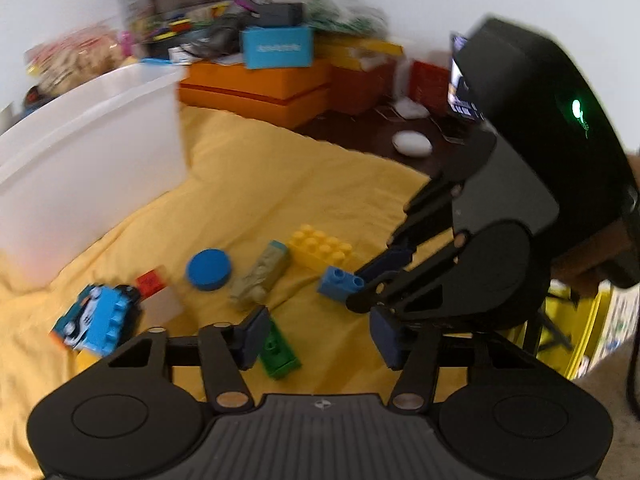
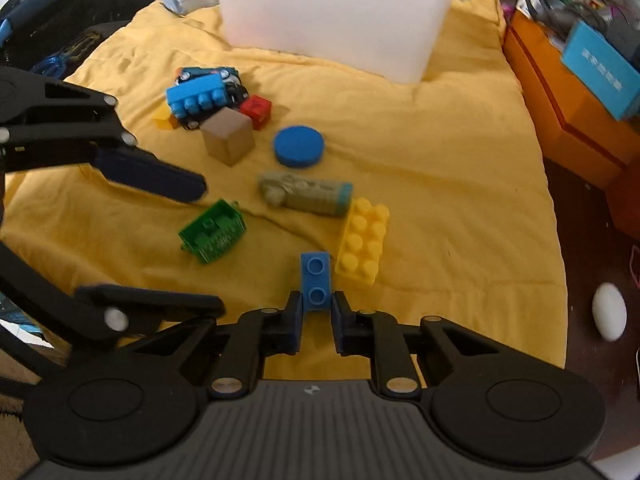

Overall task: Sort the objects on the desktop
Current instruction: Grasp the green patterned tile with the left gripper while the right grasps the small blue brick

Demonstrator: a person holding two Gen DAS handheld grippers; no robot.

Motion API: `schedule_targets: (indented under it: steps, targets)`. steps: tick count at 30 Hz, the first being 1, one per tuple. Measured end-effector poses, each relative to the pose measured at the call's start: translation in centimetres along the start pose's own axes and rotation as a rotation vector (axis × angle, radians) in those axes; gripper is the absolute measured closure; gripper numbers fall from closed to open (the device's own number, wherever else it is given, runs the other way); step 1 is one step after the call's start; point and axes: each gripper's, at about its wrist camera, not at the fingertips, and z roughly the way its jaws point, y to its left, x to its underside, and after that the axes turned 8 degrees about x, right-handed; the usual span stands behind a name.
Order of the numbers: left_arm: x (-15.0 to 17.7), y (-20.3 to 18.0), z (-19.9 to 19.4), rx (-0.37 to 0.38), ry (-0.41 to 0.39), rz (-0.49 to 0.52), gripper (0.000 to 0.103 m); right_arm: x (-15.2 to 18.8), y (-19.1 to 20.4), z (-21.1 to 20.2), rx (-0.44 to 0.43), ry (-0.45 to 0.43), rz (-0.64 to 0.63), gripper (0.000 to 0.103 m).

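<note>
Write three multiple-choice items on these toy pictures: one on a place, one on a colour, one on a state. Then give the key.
1. Where does the small blue brick lie?
A. inside the white bin
B. right beside the yellow brick
C. on the blue disc

2. What colour is the cloth under the toys?
A. yellow
B. grey
C. red

3. How does the right claw stand?
A. wide open above the green brick
B. shut on the disc
C. shut on the small blue brick

Key: 1 B, the blue brick sits against the yellow brick in the right wrist view; 2 A, yellow cloth runs under every toy up to the white bin; 3 C, its two pads press the brick's near end from both sides.
</note>
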Motion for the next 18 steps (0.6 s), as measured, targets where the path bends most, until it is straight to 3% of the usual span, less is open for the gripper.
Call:
schedule_targets:
  steps: [5, 9, 14, 18]
  targets:
    - [0.8, 1.2, 1.5, -0.007, 0.096, -0.06, 0.047, 0.3, -0.1, -0.2, -0.002, -0.008, 0.007, 0.086]
    - [2.0, 3.5, 1.4, -0.067, 0.134, -0.14, 0.047, 0.2, -0.4, -0.1, -0.007, -0.014, 0.009, 0.085]
    - [2.9, 5.0, -0.6, -0.13, 0.087, -0.201, 0.048, -0.1, -0.4, 0.0, -0.022, -0.02, 0.006, 0.085]
    - [2.1, 3.6, -1.0, -0.105, 0.045, -0.116, 0.048, -0.3, -0.6, 0.3, -0.033, -0.017, 0.004, 0.085]
